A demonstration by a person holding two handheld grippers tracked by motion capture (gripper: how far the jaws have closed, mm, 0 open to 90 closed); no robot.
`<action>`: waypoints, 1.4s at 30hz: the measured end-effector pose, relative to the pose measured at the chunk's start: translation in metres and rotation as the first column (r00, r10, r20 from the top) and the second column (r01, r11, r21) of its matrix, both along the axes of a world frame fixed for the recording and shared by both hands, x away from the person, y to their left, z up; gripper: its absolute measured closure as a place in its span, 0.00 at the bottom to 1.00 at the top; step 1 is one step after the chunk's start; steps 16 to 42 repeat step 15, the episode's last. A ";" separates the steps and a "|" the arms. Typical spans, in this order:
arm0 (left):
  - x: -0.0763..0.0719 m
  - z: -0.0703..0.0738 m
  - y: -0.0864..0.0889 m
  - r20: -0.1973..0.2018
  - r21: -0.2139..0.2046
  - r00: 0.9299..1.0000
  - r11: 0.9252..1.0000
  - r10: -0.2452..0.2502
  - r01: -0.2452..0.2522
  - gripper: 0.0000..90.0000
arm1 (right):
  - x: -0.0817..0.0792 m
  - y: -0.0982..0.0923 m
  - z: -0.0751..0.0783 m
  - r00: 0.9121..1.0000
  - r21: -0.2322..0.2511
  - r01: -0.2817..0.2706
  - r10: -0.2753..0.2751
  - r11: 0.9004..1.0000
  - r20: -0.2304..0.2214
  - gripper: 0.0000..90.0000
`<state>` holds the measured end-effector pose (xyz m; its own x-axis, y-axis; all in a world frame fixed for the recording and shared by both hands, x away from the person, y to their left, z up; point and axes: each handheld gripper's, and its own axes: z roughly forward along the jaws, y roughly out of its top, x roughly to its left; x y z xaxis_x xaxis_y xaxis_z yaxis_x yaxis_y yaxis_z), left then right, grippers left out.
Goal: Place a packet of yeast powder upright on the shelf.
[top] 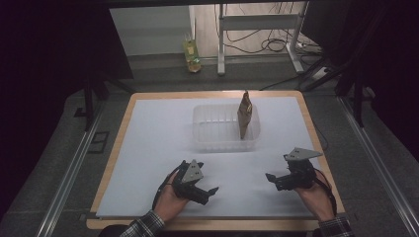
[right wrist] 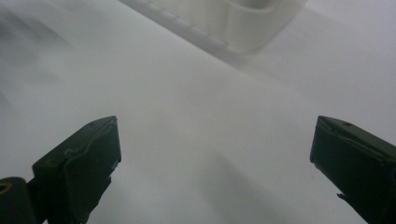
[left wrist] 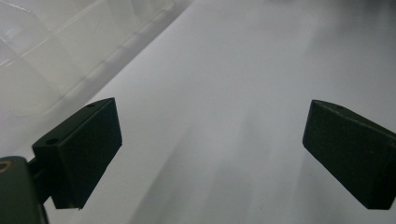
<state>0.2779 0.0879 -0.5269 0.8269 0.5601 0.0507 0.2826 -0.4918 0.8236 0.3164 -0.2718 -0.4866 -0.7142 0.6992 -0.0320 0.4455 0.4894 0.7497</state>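
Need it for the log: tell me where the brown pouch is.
High view: the brown pouch stands upright at the right end of the clear plastic tub, beyond both grippers.

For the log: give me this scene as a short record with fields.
surface: white sheet on a wooden table
bin: clear plastic, on the sheet ahead of both grippers
pouch: brown, standing upright at the bin's right end
left gripper: open, holding nothing, low over the sheet
right gripper: open, holding nothing, low over the sheet
beyond table: a bottle on the floor
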 end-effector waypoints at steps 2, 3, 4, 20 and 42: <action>0.000 0.000 0.000 0.001 0.005 1.000 1.000 -0.001 0.001 0.05 | -0.002 -0.004 -0.003 1.000 0.000 0.005 -0.005 1.000 -0.001 0.03; 0.000 -0.001 0.000 0.001 0.007 1.000 1.000 -0.002 0.002 0.05 | -0.003 -0.006 -0.005 1.000 -0.001 0.007 -0.007 1.000 -0.005 0.03; 0.000 -0.001 0.000 0.000 0.007 1.000 1.000 -0.005 0.005 0.05 | -0.003 -0.007 -0.006 1.000 -0.002 0.009 -0.009 1.000 -0.010 0.03; -0.001 -0.001 -0.003 0.019 0.015 0.999 0.999 -0.035 0.035 0.04 | -0.004 -0.012 -0.019 0.998 -0.046 0.028 -0.031 0.999 -0.050 0.02; -0.001 -0.001 -0.003 0.019 0.015 0.999 0.999 -0.035 0.035 0.04 | -0.004 -0.012 -0.019 0.998 -0.046 0.028 -0.031 0.999 -0.050 0.02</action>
